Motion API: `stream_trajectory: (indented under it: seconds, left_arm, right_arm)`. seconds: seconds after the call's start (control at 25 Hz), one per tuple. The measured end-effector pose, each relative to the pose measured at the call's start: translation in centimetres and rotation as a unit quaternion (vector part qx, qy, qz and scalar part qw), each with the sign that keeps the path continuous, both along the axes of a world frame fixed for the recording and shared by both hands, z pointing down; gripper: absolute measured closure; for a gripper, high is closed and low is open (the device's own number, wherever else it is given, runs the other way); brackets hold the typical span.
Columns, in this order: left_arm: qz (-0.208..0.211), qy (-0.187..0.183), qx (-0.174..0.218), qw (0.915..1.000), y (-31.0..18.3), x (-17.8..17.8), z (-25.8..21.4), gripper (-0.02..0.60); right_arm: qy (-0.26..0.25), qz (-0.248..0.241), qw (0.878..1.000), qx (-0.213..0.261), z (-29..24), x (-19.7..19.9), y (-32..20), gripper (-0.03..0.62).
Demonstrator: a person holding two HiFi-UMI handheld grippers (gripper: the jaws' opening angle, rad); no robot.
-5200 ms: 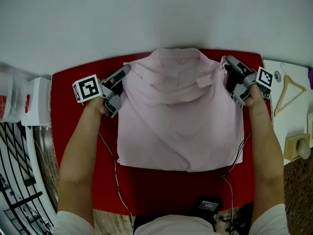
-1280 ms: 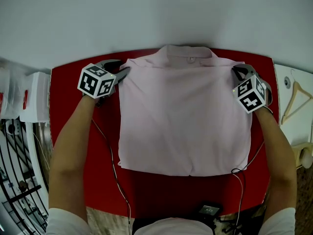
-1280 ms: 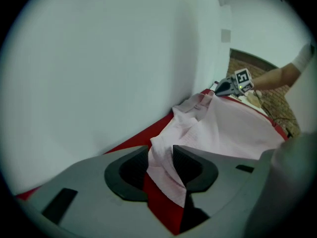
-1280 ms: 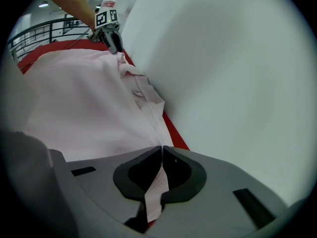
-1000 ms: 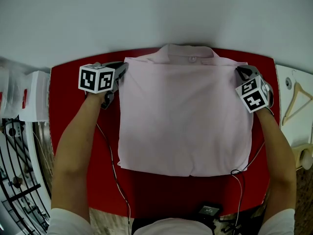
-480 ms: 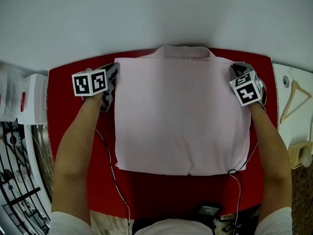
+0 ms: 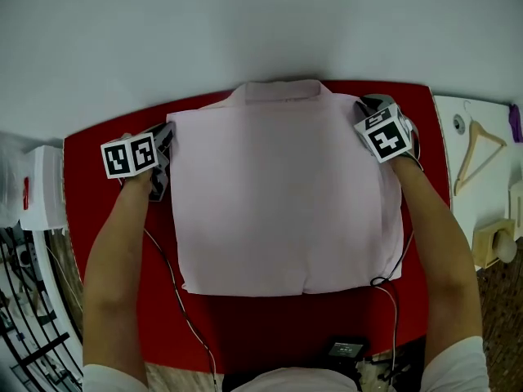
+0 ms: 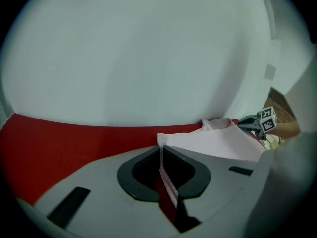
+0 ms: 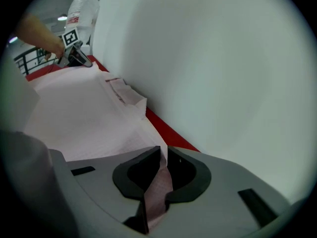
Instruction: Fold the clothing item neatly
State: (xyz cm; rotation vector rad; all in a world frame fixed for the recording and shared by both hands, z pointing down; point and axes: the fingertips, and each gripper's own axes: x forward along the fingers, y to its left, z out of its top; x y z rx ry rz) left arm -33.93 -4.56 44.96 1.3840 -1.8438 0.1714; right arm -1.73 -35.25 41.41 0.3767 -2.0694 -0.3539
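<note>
pink shirt lies spread on the red table, collar at the table's far edge, left gripper and right gripper each clamped on a shoulder corner (flattening looks nearly done), so next probably release and start a side fold

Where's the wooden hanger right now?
Head view, far right: the wooden hanger lies on the white surface beside the red table, right of the right tool.

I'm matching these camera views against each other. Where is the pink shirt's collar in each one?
Head view: the pale pink fabric shirt's collar, top centre.
Left gripper view: collar, right of centre.
Right gripper view: collar, upper left.
Shared landmark: the red table cover.
</note>
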Motion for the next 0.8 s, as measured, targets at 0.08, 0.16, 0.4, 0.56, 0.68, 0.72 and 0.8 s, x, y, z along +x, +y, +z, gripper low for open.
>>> stream_trajectory:
  seconds: [0.08,0.16,0.4,0.56,0.68,0.72,0.8]
  left_arm:
    - [0.000,0.002,0.002,1.0000,0.0,0.0,0.0,0.563]
    - [0.001,0.004,0.006,1.0000,-0.1,0.1,-0.2,0.563]
    - [0.003,0.008,0.012,0.9999,0.2,0.2,-0.5,0.563]
    - [0.007,0.006,0.014,0.9999,0.3,0.4,-0.7,0.563]
    - [0.008,0.007,0.012,0.9999,0.5,0.6,-0.7,0.562]
    - [0.008,0.007,0.011,0.9999,0.6,0.7,-0.7,0.563]
    - [0.012,0.005,0.007,0.9999,0.7,0.9,-0.6,0.563]
  right_arm:
    - [-0.027,-0.004,0.999,-0.031,-0.5,0.3,0.3,0.559]
    - [-0.057,0.001,0.996,-0.062,-1.4,1.2,0.2,0.477]
    - [-0.115,0.074,0.981,-0.140,-3.1,6.0,-0.5,0.454]
    - [-0.118,0.103,0.965,-0.210,-1.6,7.7,1.7,0.454]
    - [-0.097,0.120,0.962,-0.224,0.2,7.7,2.3,0.454]
    - [-0.091,0.124,0.963,-0.223,0.6,7.7,2.3,0.454]
    - [-0.082,0.133,0.964,-0.214,0.6,7.9,1.9,0.507]
